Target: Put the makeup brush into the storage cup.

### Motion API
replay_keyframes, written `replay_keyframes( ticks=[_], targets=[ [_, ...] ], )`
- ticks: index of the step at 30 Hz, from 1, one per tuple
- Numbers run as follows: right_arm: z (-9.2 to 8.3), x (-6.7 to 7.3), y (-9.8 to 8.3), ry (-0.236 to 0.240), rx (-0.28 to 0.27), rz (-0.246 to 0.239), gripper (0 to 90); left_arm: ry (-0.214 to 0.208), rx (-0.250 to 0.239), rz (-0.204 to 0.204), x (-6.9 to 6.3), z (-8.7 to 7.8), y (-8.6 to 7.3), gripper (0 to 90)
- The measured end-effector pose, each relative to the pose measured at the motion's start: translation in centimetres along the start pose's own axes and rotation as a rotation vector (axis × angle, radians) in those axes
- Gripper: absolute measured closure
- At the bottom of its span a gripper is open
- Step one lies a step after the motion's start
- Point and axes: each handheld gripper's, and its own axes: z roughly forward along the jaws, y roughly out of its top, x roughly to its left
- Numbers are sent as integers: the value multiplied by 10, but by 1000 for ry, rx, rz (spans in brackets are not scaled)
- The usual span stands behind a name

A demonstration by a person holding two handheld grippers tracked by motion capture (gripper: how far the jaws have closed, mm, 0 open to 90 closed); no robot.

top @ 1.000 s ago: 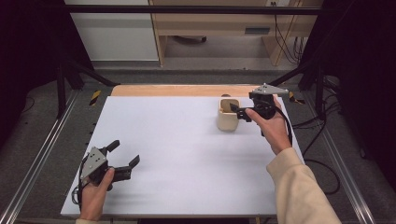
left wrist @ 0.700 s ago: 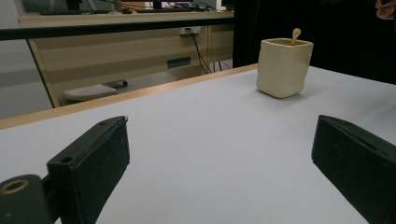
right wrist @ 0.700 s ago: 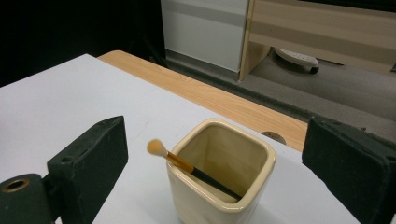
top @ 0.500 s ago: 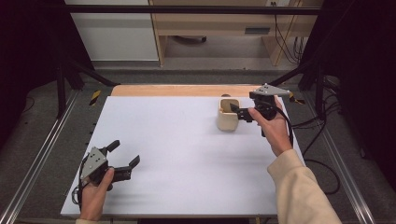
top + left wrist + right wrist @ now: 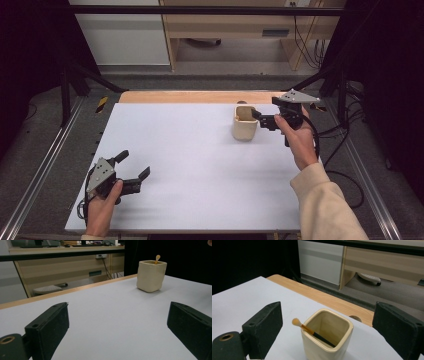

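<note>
Beyond the white table [image 5: 200,165], wooden desks are lining the room. One cream cup [image 5: 245,122] is standing near its far edge, holding one brush [image 5: 312,332]. Right gripper [image 5: 264,119] is hovering wide open beside the cup; left gripper [image 5: 134,165], open and empty, is resting well apart.

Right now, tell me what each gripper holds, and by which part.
Nothing. The right gripper hovers open at the cream cup holding a brush; the left gripper is open, empty.

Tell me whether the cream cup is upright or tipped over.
Upright. The cream cup stands on its base on the white table, mouth facing up, with a small brush leaning inside against its rim.
</note>
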Motion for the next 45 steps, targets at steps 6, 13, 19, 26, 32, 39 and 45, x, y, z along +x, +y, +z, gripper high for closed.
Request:
replay_keyframes(
  ticks=[6, 13, 19, 26, 32, 39, 45],
  targets=[
    [-10, -3, -6, -20, -34, -6, 94, -1, 0, 0, 0, 0, 0, 31],
    [-22, -5, -16, -7, -58, 11, 93, -3, -1, 1, -1, 0, 0, 31],
    [-33, -6, -23, 5, -77, 10, 88, -4, -2, 1, -1, 0, 0, 30],
    [-47, -5, -32, 14, -101, -6, 81, -5, -1, 4, -2, 1, 0, 30],
    [-54, -2, -39, 12, -128, -7, 68, -11, -3, 5, -2, 0, 0, 30],
    [-63, 1, -49, 10, -128, -16, 67, -17, -8, 8, -2, 0, 1, 25],
    [-70, 3, -55, 18, -134, -20, 66, -28, -13, 13, -3, 0, 1, 16]
  ],
)
